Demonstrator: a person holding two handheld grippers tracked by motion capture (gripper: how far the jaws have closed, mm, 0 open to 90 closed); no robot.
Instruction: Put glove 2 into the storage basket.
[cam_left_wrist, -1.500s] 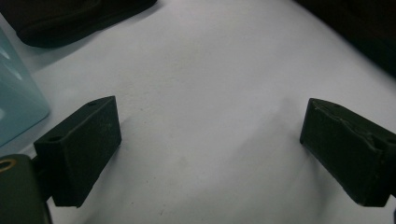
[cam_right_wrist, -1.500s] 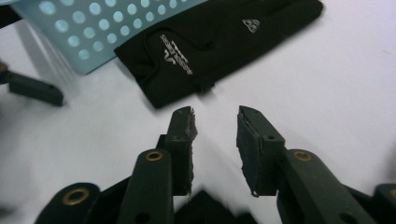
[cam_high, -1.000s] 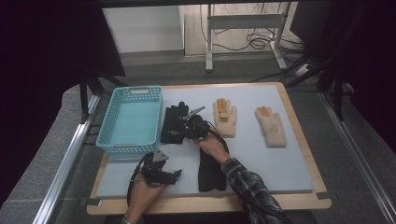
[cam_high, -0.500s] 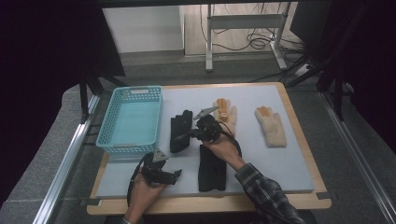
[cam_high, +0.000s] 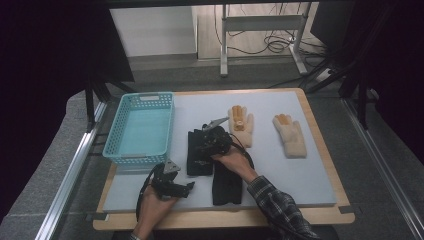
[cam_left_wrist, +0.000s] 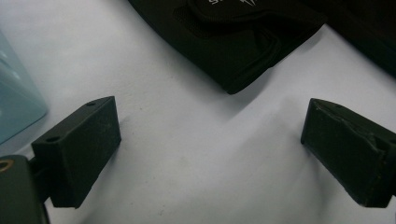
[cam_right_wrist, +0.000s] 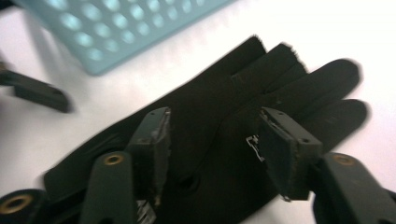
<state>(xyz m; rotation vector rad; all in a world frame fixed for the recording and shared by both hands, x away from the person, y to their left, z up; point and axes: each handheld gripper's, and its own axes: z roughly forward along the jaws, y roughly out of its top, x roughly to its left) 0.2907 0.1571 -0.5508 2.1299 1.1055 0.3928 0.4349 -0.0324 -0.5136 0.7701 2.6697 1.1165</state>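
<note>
A black glove (cam_high: 199, 159) lies flat on the pale mat just right of the blue basket (cam_high: 140, 127). My right gripper (cam_high: 206, 146) hovers over it. In the right gripper view its jaws have just been opening and stand apart (cam_right_wrist: 212, 140) above the glove (cam_right_wrist: 280, 93), with the pads off the fabric. A second black glove (cam_high: 227, 185) lies beside it, nearer the front edge. My left gripper (cam_high: 186, 186) rests open near the front left. Its jaws are wide (cam_left_wrist: 210, 154) over bare mat, and a black glove's cuff (cam_left_wrist: 233, 42) lies just ahead of them.
Two cream knitted gloves (cam_high: 241, 125) (cam_high: 290, 136) lie at the back right of the mat (cam_high: 295, 175). The basket's corner (cam_left_wrist: 14, 102) is close to my left jaw, and its perforated wall (cam_right_wrist: 116, 32) stands beyond the black glove.
The right gripper carried the black glove from beside the basket a little toward the front right, then opened and let it go. The left gripper has stayed in place.
</note>
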